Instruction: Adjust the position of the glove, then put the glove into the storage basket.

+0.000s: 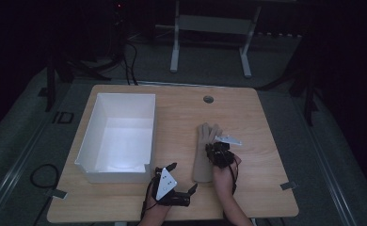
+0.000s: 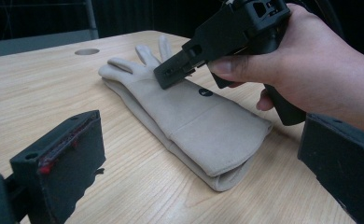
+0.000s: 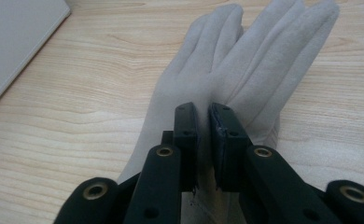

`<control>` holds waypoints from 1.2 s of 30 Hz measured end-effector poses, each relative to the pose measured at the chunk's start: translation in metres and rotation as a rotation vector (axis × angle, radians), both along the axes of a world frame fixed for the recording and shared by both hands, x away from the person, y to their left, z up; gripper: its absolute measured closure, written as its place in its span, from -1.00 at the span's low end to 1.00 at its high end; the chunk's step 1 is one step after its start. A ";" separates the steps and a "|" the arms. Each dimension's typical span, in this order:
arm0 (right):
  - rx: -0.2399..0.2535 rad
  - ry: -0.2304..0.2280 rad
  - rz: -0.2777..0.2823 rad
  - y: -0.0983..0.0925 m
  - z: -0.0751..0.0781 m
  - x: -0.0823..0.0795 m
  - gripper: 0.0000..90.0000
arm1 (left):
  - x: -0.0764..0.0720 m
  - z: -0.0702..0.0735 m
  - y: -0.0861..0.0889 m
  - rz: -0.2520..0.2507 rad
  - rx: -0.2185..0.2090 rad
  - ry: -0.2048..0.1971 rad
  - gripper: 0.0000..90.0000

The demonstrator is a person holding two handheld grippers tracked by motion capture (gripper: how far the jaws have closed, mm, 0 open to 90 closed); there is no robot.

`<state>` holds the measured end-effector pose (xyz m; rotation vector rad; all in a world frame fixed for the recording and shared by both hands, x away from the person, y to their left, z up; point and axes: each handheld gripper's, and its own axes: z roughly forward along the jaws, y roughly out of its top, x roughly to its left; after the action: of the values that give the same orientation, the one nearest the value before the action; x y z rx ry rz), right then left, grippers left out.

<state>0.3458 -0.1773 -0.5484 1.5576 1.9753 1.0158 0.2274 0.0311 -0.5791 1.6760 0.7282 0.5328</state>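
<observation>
Beige glove (image 1: pixel 205 151) lies flat on wood table (image 1: pixel 266 188), right of centre, white box (image 1: pixel 118 136) well apart to its L. High view: glove long axis runs near-to-far, fingers pointing away from person, cuff toward near edge. R gripper (image 1: pixel 218 151) sits over glove mid/palm, touching or just above it, can't tell from up here. L gripper (image 1: pixel 181 181) low near front edge, between box corner and cuff, pointing right toward cuff. R hand clearly nearer the glove; L is near but apart from it.

L gripper view: own jaws stand wide, one each side of frame, nothing between them. Glove (image 2: pixel 189 116) ahead, cuff end closest, fingers farthest, so axis runs straight away from L tongs w/ slight slant. R gripper (image 2: pixel 171 74) held by hand (image 2: pixel 311 70), tip down on the palm area, just beyond small dark dot on the glove. Looks like 2 layers stacked at cuff, poss. a pair, not sure.

R gripper view: jaws narrow, nearly together, thin gap; fabric (image 3: pixel 245 70) right under and ahead of tips. Whether a fold is pinched, can't tell. Glove fingers fan out beyond tips, box wall (image 3: pixel 17 42) upper L.

Judgement: next move turns on axis. R already at mid-palm in line w/ fingers; L faces open cuff end, so L goes for cuff along same line.
</observation>
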 end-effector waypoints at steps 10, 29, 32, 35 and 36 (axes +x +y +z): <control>0.037 -0.059 0.119 -0.019 0.028 -0.001 0.07 | 0.000 0.000 -0.003 -0.011 0.027 -0.005 -0.98; 0.053 -0.088 0.350 -0.070 0.041 0.008 -0.68 | 0.012 0.007 -0.016 -0.129 0.137 0.099 -0.98; 0.061 -0.073 0.352 -0.078 0.047 0.009 -0.69 | 0.015 0.012 -0.019 -0.178 0.158 0.113 -0.91; 0.077 -0.081 0.359 -0.082 0.051 0.009 -0.71 | 0.019 0.019 -0.025 -0.225 0.249 0.111 -0.89; 0.070 -0.070 0.368 -0.082 0.055 0.010 -0.76 | 0.021 0.020 -0.026 -0.254 0.262 0.105 -0.78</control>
<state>0.3562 -0.2598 -0.4936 1.1955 2.2472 1.2731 0.2484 0.0048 -0.5594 2.0195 0.5250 0.3741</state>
